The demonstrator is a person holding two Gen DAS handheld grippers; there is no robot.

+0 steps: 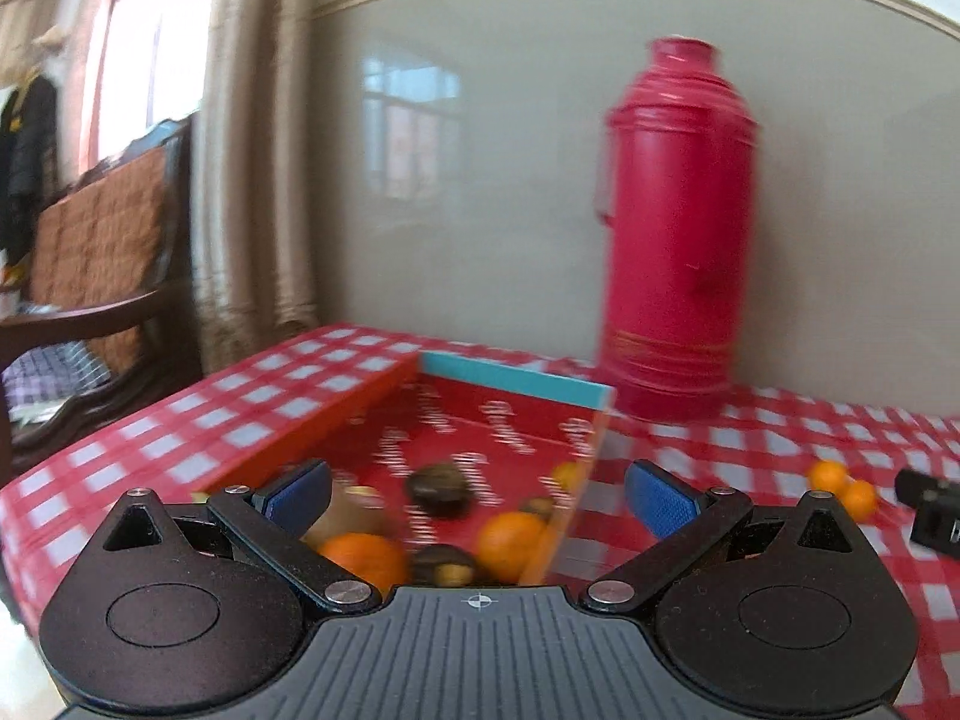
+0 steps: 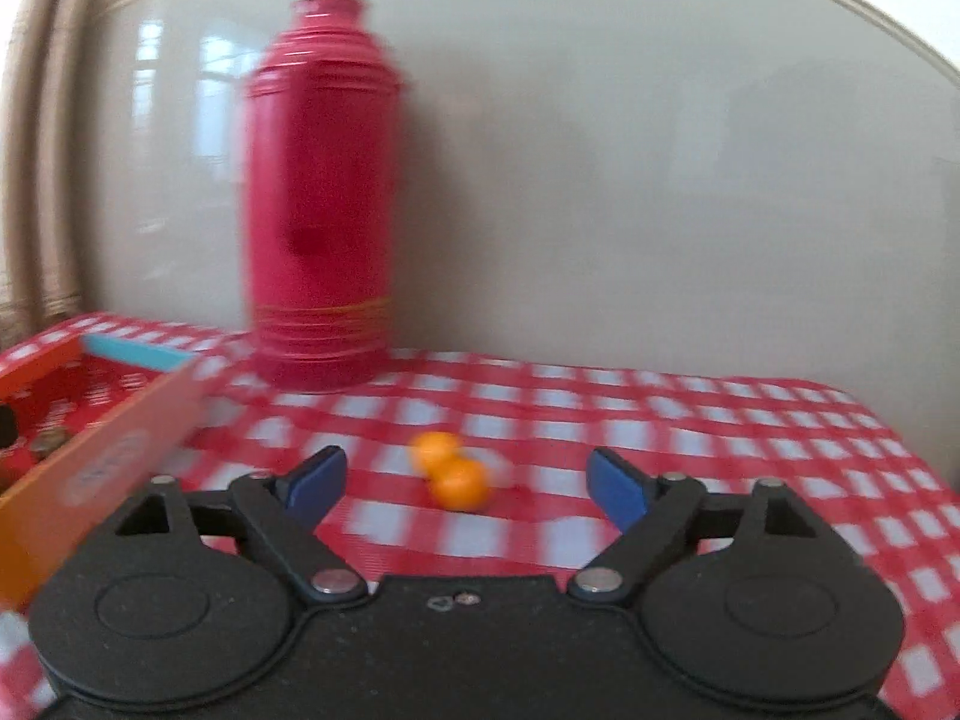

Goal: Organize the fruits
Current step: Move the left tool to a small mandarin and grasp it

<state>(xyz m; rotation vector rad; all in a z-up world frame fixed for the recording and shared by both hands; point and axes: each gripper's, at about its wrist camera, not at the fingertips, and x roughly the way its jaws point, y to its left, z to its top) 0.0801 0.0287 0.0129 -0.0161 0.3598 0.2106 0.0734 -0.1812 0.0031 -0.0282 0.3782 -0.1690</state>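
Home dining room: checkered tablecloth (image 2: 600,414), red thermos (image 2: 321,192), curtains (image 1: 252,150), wooden armchair (image 1: 102,276).

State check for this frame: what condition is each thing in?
Box: open, fruit and nuts inside.
Two small oranges: loose on the tablecloth, touching, outside the box.
Flask: upright, cap on.
Left gripper: open, empty.
Right gripper: open, empty, facing the two oranges.

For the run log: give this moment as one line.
left gripper: open, over box | right gripper: open, empty | two small oranges: loose on tablecloth | box: holds fruit | frames blurred
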